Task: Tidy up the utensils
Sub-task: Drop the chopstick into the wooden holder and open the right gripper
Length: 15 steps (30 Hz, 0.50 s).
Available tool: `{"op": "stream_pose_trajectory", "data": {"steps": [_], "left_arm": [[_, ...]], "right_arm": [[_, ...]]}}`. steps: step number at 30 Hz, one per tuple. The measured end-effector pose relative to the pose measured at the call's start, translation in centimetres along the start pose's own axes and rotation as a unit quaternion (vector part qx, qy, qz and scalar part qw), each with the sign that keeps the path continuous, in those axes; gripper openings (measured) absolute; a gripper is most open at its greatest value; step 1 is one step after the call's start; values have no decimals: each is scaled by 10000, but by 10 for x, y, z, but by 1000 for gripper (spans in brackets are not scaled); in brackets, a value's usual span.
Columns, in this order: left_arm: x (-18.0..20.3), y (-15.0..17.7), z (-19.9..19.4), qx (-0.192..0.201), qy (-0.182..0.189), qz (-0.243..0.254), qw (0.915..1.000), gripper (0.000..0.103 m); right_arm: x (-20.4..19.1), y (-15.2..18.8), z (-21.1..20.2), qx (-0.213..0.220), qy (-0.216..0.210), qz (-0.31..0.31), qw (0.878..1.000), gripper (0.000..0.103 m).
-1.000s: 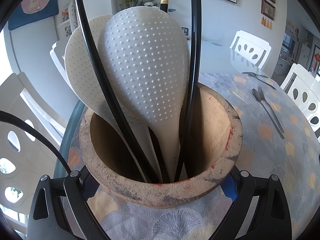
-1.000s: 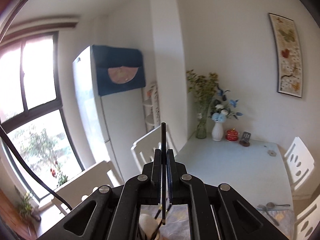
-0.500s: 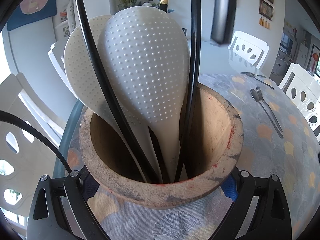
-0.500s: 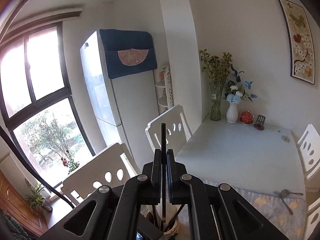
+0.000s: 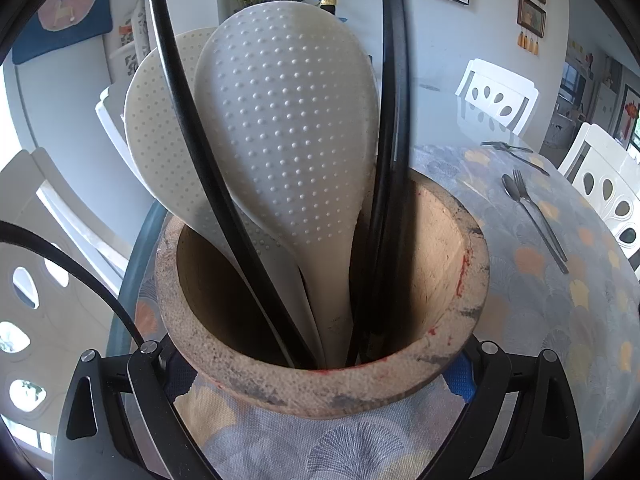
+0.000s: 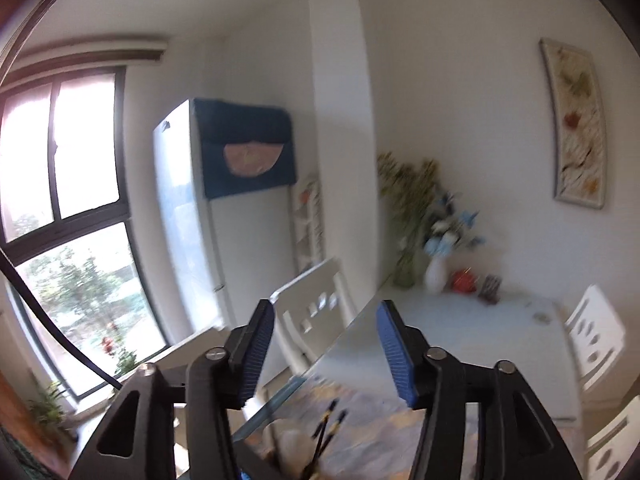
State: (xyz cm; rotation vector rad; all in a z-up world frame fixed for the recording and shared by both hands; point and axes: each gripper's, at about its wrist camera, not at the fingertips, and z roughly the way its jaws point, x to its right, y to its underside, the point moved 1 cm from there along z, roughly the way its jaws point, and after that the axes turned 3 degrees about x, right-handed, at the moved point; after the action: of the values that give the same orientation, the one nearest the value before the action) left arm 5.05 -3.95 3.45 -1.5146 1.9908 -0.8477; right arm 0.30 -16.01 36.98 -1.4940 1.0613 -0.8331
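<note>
Chopsticks (image 5: 394,92): upper ends cut off by top edge. Paddle handles (image 5: 328,320): bottoms hidden deep in pot (image 5: 320,384). Right wrist view: motion-blurred; vase (image 6: 436,276) indistinct.

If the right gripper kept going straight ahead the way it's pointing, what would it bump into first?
Probably the white chair. The right gripper is open and empty, and that chair back shows in the gap between its jaws. Depth is hard to judge in this blurred view.
</note>
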Motion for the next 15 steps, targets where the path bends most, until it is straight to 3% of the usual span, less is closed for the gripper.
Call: {"op": "stream_pose_trajectory", "data": {"steps": [2,6,9,15], "left_arm": [[1,0,0,-19,0,-5,10000,96],[2,-1,1,-31,-13,1,10000,96],[3,-2,2,-43,-20,2,10000,96],[5,-3,5,-72,-43,4,10000,96]], "right_arm": [[14,-10,-19,313,241,73,9992,76],[35,-24,-47,707,723,126,9948,77],[49,-30,-63,893,1016,158,9907,86],[82,-21,-79,730,1589,186,9844,87]]}}
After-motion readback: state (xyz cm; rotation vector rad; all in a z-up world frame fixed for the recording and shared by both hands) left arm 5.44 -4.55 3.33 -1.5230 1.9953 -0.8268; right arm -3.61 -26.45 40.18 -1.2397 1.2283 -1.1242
